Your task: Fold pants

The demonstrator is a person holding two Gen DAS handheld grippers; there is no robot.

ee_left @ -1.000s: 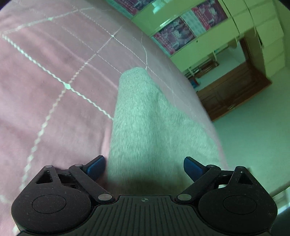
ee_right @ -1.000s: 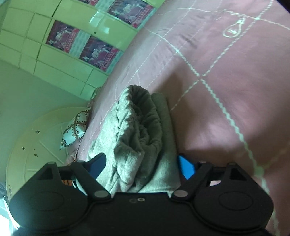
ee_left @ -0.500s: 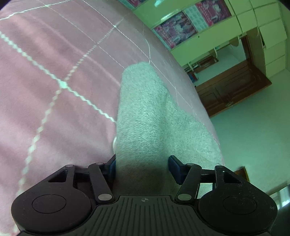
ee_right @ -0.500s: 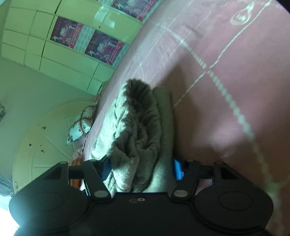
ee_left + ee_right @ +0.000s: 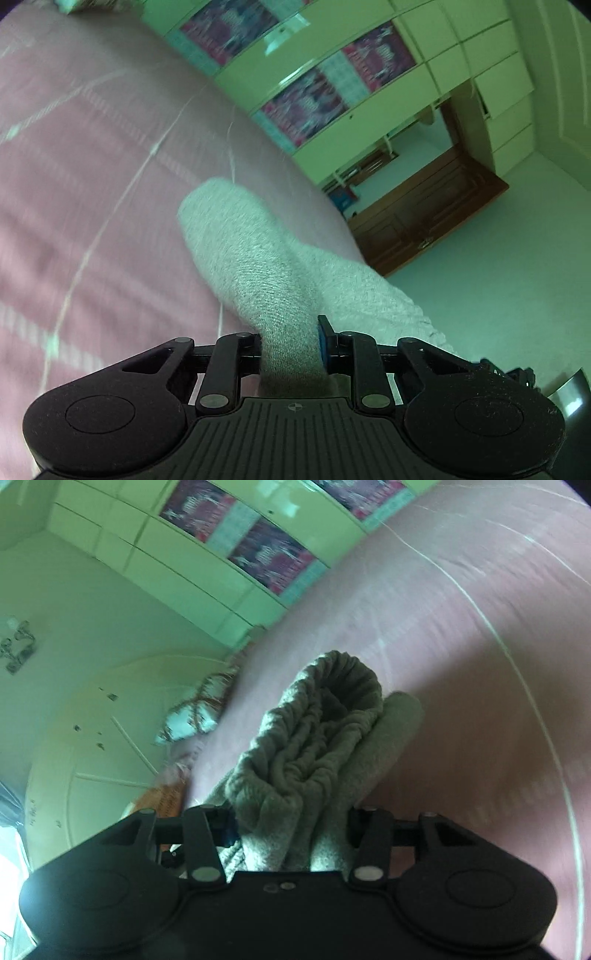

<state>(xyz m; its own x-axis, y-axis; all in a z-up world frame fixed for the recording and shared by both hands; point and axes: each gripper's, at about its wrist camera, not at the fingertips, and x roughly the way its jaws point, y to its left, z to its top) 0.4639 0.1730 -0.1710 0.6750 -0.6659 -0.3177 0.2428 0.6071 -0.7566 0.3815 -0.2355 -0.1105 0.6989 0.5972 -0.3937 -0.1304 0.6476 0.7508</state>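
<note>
One pair of grey pants [image 5: 258, 266], two claws. Left claw [image 5: 290, 350] pinches a bunched leg end; right claw [image 5: 291, 823], jaws just closing, pinches the gathered waistband. Pants stretch ahead over the pink bed [image 5: 92, 206].

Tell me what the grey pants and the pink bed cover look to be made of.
Grey pants: soft, matte knit, probably fleece or sweatshirt cotton; a fuzzy, looped grain shows, and the waistband bunches into elastic-like gathers. Pink bed cover: smooth woven cloth, dull finish, with thin pale lines printed or stitched across it; blur hides the weave, so the fibre is unclear.
</note>
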